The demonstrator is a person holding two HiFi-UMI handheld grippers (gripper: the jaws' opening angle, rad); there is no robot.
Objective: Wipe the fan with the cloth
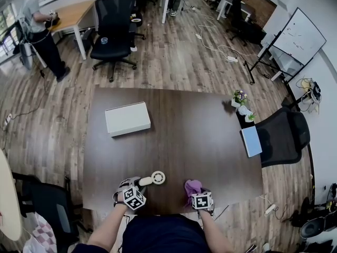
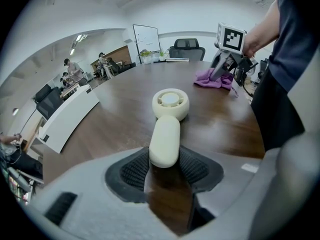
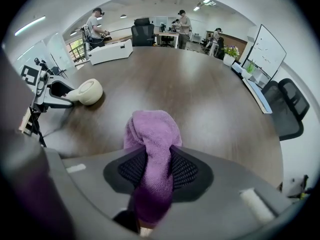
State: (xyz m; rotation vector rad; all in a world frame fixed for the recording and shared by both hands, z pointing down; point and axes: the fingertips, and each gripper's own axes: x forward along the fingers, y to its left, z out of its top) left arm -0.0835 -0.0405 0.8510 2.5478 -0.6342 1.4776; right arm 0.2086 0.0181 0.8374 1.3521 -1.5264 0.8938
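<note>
A small cream hand-held fan (image 1: 157,178) lies flat on the dark brown table (image 1: 195,136), near its front edge. My left gripper (image 1: 136,186) is shut on the fan's handle; in the left gripper view the handle (image 2: 165,141) sits between the black pads and the round head (image 2: 170,103) points away. A purple cloth (image 1: 192,185) is bunched just right of the fan. My right gripper (image 1: 198,193) is shut on it; in the right gripper view the cloth (image 3: 152,134) is pinched between the pads and rests on the table. The fan (image 3: 89,91) lies to the right gripper's left.
A white box (image 1: 127,118) lies on the table's far left. A potted plant (image 1: 240,97) and a blue book (image 1: 251,140) sit at the right edge, beside a black office chair (image 1: 287,133). People stand at desks in the background.
</note>
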